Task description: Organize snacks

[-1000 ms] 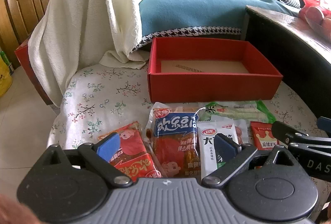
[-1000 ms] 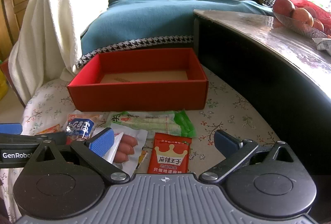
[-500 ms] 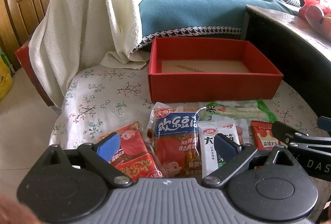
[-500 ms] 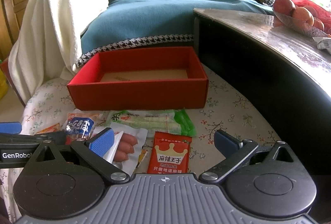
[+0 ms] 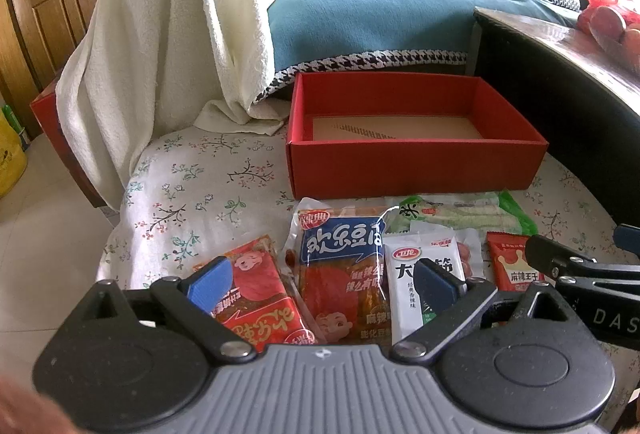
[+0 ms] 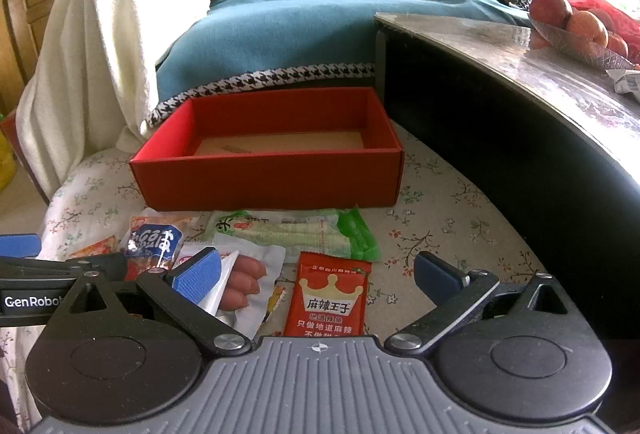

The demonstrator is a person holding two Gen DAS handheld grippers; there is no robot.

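Observation:
An empty red box [image 5: 416,165] [image 6: 268,177] stands on the floral cloth. In front of it lie several snack packets: a red packet [image 5: 260,294], a blue-and-orange packet [image 5: 340,266] [image 6: 154,240], a white packet [image 5: 412,274], a green packet [image 5: 460,213] [image 6: 300,232], a sausage packet [image 6: 244,280] and a small red crown packet [image 5: 514,262] [image 6: 332,296]. My left gripper [image 5: 320,284] is open above the blue-and-orange packet. My right gripper [image 6: 320,274] is open above the crown packet. Both hold nothing.
A dark table [image 6: 520,105] with a fruit bowl [image 6: 576,33] rises at the right. A sofa with a teal blanket [image 5: 380,17] and white towel [image 5: 168,33] is behind the box. The cloth's left edge drops to the floor [image 5: 40,234].
Both grippers have edged slightly forward over the packets; nothing was taken hold of and the packets have not moved.

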